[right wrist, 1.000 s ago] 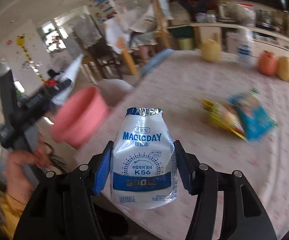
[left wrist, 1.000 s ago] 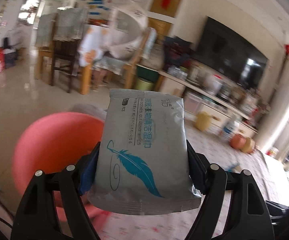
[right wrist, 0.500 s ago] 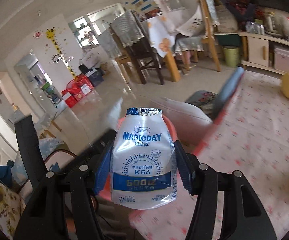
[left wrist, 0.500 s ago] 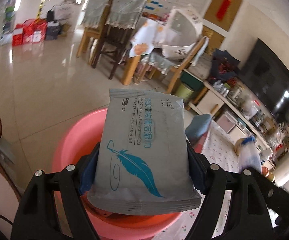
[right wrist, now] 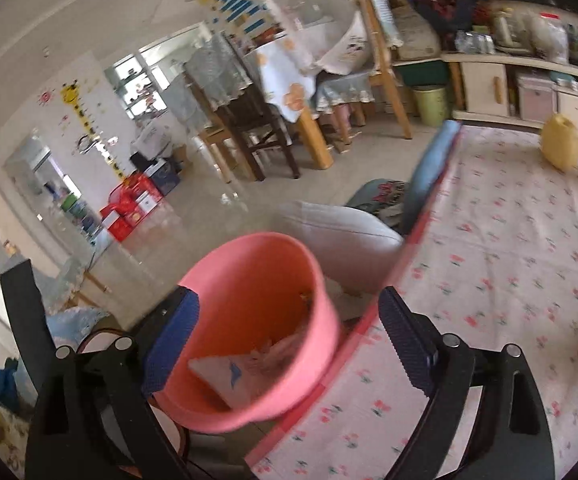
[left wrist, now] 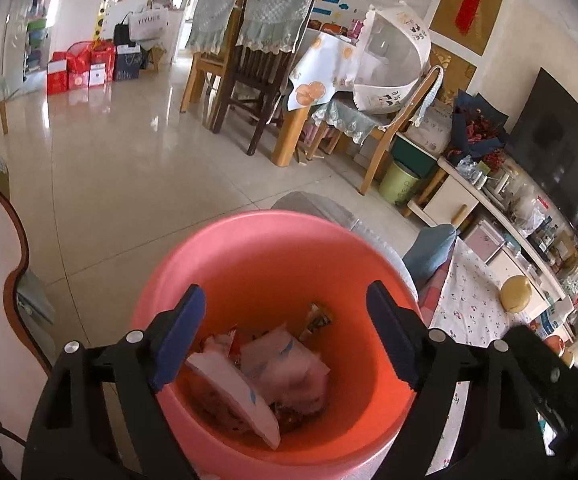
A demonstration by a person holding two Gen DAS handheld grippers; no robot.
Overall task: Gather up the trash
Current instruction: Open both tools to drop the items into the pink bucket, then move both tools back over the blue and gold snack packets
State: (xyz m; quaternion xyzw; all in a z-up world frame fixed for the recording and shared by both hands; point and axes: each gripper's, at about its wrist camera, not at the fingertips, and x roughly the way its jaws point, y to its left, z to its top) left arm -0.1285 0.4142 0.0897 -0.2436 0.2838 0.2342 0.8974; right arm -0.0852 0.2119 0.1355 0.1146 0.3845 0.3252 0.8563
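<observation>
Now both the left gripper and right gripper gape wide and empty above the pink bin, its wrappers lying straight below, beside the table's edge.

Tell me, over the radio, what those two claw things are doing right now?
Left gripper open, empty, over pink bin. Right gripper open, empty, beside it. Wipes packet lies in bin among other trash. Nothing in the way.
</observation>
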